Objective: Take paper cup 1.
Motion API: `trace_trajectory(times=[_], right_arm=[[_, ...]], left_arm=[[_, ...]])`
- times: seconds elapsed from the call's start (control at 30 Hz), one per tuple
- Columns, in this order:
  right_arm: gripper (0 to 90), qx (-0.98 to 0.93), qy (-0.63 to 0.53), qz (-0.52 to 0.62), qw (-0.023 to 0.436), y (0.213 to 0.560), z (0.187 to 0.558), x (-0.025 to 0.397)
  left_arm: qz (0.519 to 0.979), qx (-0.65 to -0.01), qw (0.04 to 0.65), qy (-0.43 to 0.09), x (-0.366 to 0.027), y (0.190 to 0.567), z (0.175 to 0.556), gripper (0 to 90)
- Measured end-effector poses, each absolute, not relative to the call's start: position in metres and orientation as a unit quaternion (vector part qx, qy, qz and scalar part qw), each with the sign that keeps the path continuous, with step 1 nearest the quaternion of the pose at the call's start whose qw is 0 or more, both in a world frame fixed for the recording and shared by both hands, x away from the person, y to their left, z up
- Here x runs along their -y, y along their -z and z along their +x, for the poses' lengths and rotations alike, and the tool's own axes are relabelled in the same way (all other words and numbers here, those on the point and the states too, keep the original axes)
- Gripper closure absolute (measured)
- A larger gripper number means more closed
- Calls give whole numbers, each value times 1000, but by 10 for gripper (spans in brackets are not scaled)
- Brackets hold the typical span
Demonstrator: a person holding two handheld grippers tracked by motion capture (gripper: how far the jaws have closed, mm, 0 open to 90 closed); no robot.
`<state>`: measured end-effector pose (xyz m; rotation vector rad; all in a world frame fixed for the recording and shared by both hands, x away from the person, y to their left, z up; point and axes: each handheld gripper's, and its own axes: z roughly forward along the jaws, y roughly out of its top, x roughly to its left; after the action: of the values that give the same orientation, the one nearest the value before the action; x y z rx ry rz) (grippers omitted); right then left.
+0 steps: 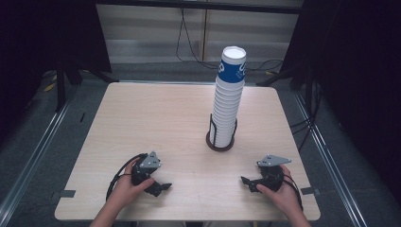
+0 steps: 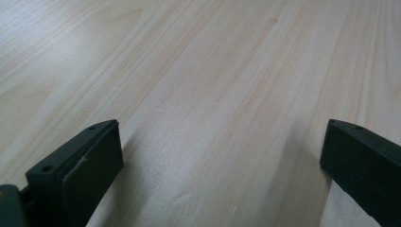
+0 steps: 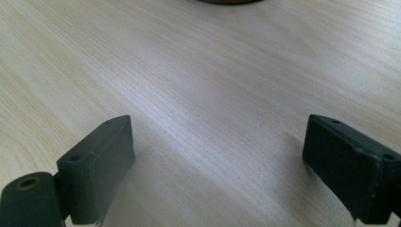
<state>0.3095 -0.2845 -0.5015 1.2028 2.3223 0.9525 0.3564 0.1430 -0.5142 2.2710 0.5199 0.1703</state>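
Nothing looks started: both the left gripper (image 1: 163, 187) and right gripper (image 1: 245, 180) rest wide open and empty at the frame's bottom, the cup stack (image 1: 227, 101) untouched at centre.

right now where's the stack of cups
In the high view, the stack of cups stands upright in a dark holder right of the table's centre, beyond the right hand-held gripper.

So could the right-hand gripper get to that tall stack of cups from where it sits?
Probably yes. The right gripper rests open near the table edge, and bare wood lies between it and the cup stack in its holder.
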Motion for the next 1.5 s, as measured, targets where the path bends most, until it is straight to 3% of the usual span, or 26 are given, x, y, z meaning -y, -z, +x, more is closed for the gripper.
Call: trace_trajectory(times=[0.43, 0.53, 0.67, 0.73, 0.77, 1.17, 1.5], right_arm=[[117, -822, -343, 420, 171, 501, 309, 286], [144, -821, -348, 422, 162, 496, 309, 288], [143, -820, -358, 414, 165, 486, 306, 286], [143, -831, -353, 398, 164, 481, 309, 283], [143, -829, -358, 398, 159, 479, 310, 282], [149, -839, -359, 381, 146, 453, 324, 276], [152, -841, -367, 364, 158, 402, 344, 269]], left_arm=[[892, -224, 385, -72, -146, 513, 352, 0], [886, -255, 383, -56, -149, 510, 349, 0], [889, -260, 372, -59, -152, 506, 346, 53], [882, -268, 385, -42, -152, 504, 347, 176], [882, -271, 384, -38, -152, 504, 348, 146], [875, -279, 395, -14, -145, 489, 363, 159], [881, -265, 391, -14, -131, 467, 379, 163]])
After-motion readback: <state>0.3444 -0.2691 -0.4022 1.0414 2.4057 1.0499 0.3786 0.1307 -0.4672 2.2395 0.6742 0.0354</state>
